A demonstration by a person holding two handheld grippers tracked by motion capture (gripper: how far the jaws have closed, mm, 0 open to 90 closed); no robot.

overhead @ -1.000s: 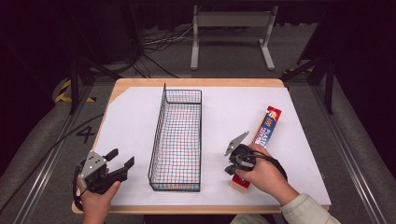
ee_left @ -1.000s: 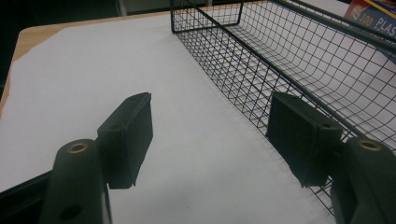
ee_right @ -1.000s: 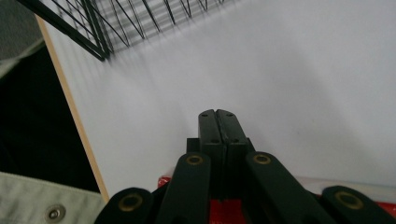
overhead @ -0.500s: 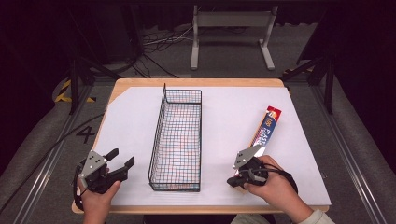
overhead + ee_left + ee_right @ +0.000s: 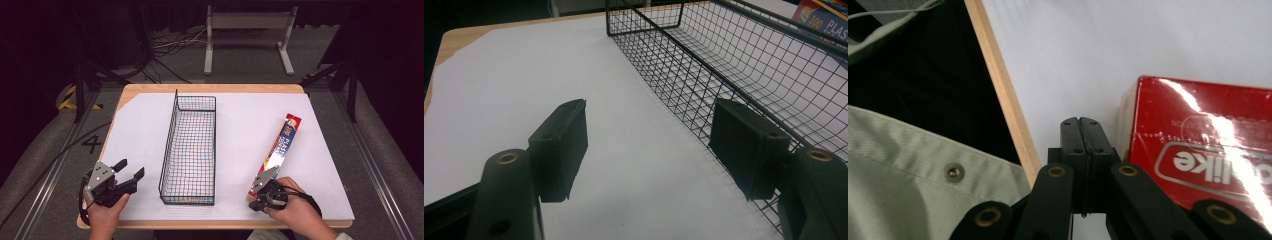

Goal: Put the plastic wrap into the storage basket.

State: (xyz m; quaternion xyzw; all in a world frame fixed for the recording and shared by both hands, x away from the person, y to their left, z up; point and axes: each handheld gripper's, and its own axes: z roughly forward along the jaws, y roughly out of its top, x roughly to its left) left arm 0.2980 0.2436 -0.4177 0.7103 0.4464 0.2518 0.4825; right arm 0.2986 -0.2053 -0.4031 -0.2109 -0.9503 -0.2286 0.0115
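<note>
Right tool (image 5: 1081, 125) has both jaws pressed flat together, nothing between them. In the right gripper view it points at the white sheet (image 5: 1128, 40) just beside the red end of the long box (image 5: 1198, 145), close to it; contact cannot be told. The wooden edge of the tabletop (image 5: 998, 85) runs past the jaws on the left of that view, with a pale sleeve (image 5: 908, 165) below it.

In the high view the right tool (image 5: 260, 192) sits at the near end of the box (image 5: 280, 147), gripped in the right hand (image 5: 292, 207) near the front edge of the tabletop (image 5: 210, 89). The box lies flat on the white sheet, angled, its far end toward the right rear, well apart from the wire basket (image 5: 192, 145).

Left tool (image 5: 649, 145) has jaws wide apart, holding nothing. In the left gripper view its 2 black pads (image 5: 566, 145) hover over bare white sheet, the right pad just beside the basket's near long wall (image 5: 704, 90); touching or not cannot be told. A corner of the box (image 5: 824, 15) shows past the basket at top right.

In the high view the left tool (image 5: 127, 172) is at the front left of the tabletop, held in the left hand (image 5: 107, 210), left of the basket's near end. The basket stands upright in the middle of the sheet, long side running front to back, with nothing inside.
</note>
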